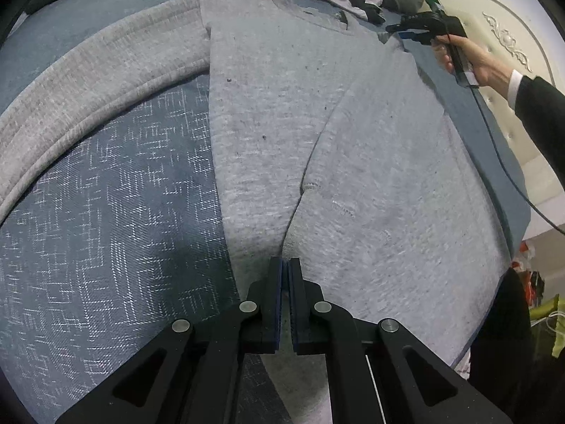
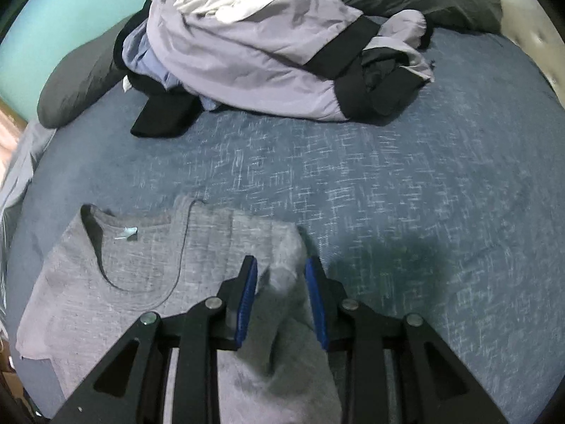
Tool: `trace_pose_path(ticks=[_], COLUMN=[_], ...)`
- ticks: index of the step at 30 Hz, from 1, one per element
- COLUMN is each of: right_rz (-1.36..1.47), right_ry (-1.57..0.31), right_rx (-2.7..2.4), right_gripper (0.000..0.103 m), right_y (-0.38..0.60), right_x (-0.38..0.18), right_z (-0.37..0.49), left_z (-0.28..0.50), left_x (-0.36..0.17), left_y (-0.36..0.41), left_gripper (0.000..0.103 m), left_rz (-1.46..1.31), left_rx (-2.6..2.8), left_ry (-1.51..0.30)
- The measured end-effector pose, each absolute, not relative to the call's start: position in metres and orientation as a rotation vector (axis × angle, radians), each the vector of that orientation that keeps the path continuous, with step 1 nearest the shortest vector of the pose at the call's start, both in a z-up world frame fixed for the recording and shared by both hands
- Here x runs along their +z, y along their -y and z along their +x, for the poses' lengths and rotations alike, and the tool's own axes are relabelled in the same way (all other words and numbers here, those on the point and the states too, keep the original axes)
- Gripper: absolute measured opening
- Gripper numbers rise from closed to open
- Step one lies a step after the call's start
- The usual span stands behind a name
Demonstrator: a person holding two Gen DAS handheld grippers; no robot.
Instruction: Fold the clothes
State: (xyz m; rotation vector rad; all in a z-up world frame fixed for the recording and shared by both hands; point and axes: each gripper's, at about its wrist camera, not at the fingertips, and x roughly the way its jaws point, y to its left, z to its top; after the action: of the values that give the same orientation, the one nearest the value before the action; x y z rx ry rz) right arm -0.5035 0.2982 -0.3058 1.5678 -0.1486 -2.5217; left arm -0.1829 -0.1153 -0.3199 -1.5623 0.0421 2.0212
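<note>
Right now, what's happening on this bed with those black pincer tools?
A person is folding a grey knit sweater laid flat on the blue patterned bedspread, using a hand-held gripper in each hand. The left gripper is shut at the sweater's near edge. The right gripper has its blue pads apart around a fold by the shoulder. A pile of unfolded clothes waits behind.

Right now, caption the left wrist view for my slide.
Shut left hand-held gripper over grey sweater spread on blue bed cover.
</note>
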Motion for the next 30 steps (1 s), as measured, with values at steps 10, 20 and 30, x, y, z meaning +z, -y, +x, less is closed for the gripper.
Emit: trace_pose_path(ticks=[10, 20, 30], right_rz=[1.528, 1.593, 1.355], right_ry=[-0.144, -0.218, 0.130], right_rx=[-2.601, -2.560, -2.642], right_gripper=[0.006, 0.007, 0.009], right_y=[-0.277, -0.261, -0.319], right_x=[-0.304, -0.323, -0.283], right_z=[-0.524, -0.550, -0.526], left_z=[-0.182, -0.180, -0.178], left_x=[-0.322, -0.324, -0.325], left_y=[0.113, 0.116, 0.118], left_gripper=[0.004, 0.004, 0.004], left_rz=[-1.568, -1.566, -1.573], left_rx=[2.000, 1.994, 2.003], left_ry=[-0.067, -0.055, -0.054])
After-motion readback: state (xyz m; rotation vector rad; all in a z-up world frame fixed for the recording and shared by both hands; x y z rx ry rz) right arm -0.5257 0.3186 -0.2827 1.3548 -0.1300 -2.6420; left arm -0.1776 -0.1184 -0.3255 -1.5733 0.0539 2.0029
